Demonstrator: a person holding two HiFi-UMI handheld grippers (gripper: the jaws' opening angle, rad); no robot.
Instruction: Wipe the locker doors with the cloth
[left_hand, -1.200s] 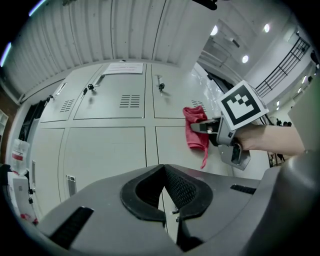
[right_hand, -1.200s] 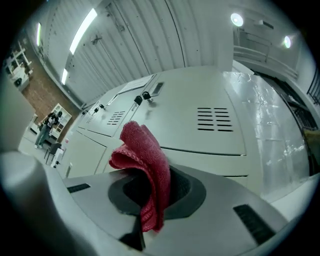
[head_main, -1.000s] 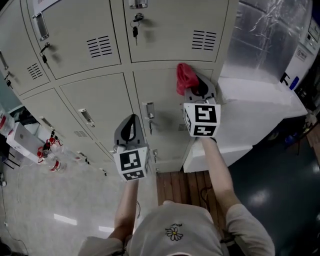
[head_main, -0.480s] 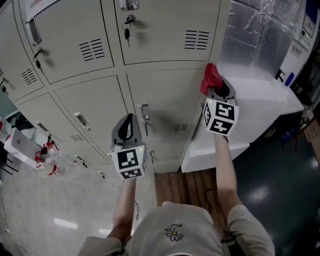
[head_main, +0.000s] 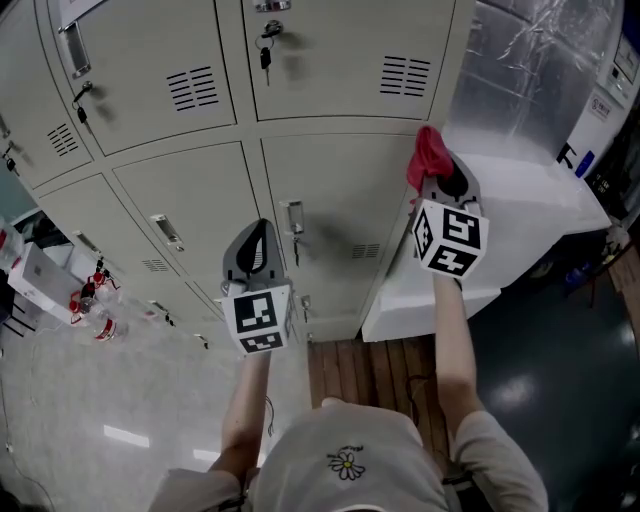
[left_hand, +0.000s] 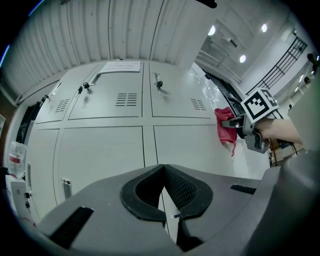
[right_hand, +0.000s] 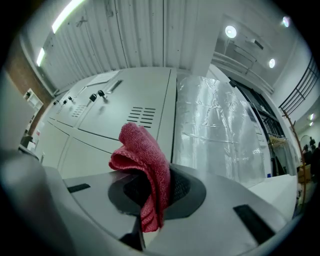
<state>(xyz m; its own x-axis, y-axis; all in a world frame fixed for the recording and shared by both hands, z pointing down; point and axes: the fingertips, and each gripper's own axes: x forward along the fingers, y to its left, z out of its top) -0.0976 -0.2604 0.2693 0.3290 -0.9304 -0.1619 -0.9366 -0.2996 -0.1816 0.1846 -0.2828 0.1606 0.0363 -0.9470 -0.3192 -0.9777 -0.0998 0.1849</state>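
Head view: locker doors (head_main: 330, 190) ahead, keys (head_main: 265, 57) in one lock, foil-wrapped block (head_main: 530, 70) right.
Right gripper (head_main: 441, 182): outstretched, clamped on cloth (head_main: 429, 155) by door edge.
Left gripper (head_main: 256, 240): lower, jaws together, empty.

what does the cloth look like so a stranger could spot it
Find the beige locker bank, then its right edge beside the silver plastic-wrapped panel. There the right gripper is shut on the cloth, a crumpled red rag, the only red thing against the pale doors.
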